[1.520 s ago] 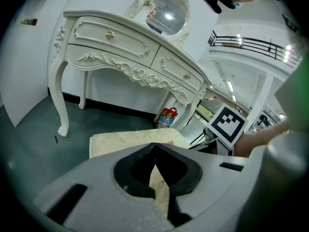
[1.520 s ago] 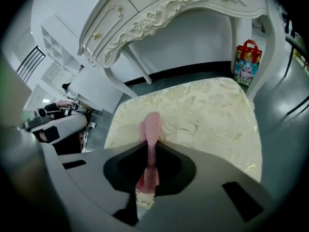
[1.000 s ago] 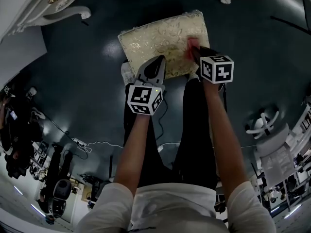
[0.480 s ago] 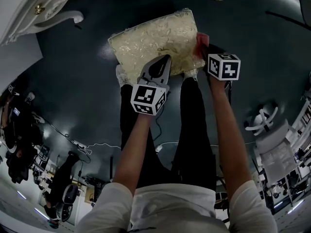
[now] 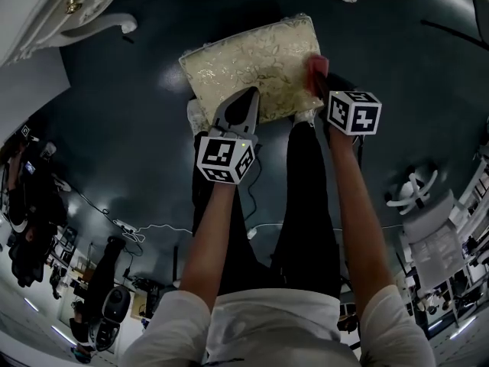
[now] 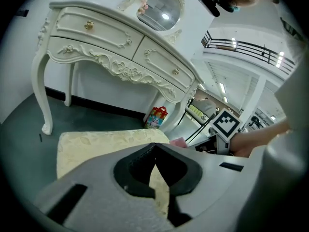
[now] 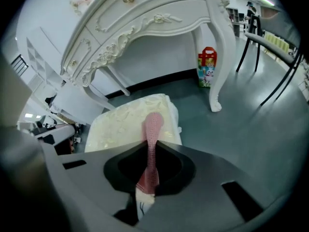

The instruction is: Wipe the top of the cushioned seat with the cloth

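Pink knitted cloth (image 7: 152, 129) stands pinched between the closed jaws of the right claw (image 7: 150, 146), at the right-hand edge of a cream brocade rectangular cushioned seat (image 5: 244, 60) that sits on the dark grey-green floor (image 5: 114, 128). The left claw (image 5: 246, 96), jaws closed together with nothing between them, is held over the seat's near edge; whether it touches the fabric cannot be told. Beyond the seat stands a white carved dressing table (image 6: 111, 47) with gold drawer knobs (image 6: 88, 25) and an oval mirror (image 6: 159, 8). A red printed gift bag (image 7: 207, 66) stands on the floor by one of its curved legs. A thin black chair frame (image 7: 270, 44) rises to the right, clear of the seat. A white cable (image 5: 153, 226) trails across the floor near the person's feet.
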Tool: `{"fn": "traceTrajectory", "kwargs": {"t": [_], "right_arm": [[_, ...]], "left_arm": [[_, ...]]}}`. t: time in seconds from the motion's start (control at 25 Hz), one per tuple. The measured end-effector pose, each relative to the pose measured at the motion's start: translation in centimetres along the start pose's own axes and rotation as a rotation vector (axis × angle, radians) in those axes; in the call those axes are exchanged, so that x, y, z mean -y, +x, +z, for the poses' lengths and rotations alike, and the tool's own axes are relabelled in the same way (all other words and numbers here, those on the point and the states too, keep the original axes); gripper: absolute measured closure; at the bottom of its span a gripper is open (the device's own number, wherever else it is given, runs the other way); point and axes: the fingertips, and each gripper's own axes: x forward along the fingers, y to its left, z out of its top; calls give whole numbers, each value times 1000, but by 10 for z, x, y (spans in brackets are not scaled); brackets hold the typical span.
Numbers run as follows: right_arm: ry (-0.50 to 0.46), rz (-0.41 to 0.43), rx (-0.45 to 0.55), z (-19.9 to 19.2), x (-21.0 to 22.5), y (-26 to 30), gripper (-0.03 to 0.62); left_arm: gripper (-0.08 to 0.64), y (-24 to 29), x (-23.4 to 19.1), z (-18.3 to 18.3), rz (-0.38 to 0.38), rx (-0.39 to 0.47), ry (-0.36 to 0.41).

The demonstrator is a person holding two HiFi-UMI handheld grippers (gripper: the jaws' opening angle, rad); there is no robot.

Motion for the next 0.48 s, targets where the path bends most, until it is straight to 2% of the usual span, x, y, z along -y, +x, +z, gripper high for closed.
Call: {"fn": "traceTrajectory", "kwargs": {"t": [0.2,0.36,0.48], "right_arm": [[-55,142,-16,-17,-90,14,560],[-103,242,-73,-46,-170,40,560],[-138,294,-116,-70,-219,54,560]], "left_arm": [[549,-41,-50,4,90,30,-21],[549,-81,-97,4,176,54,-50],[549,-106,-117,4,209,65,-65]]}}
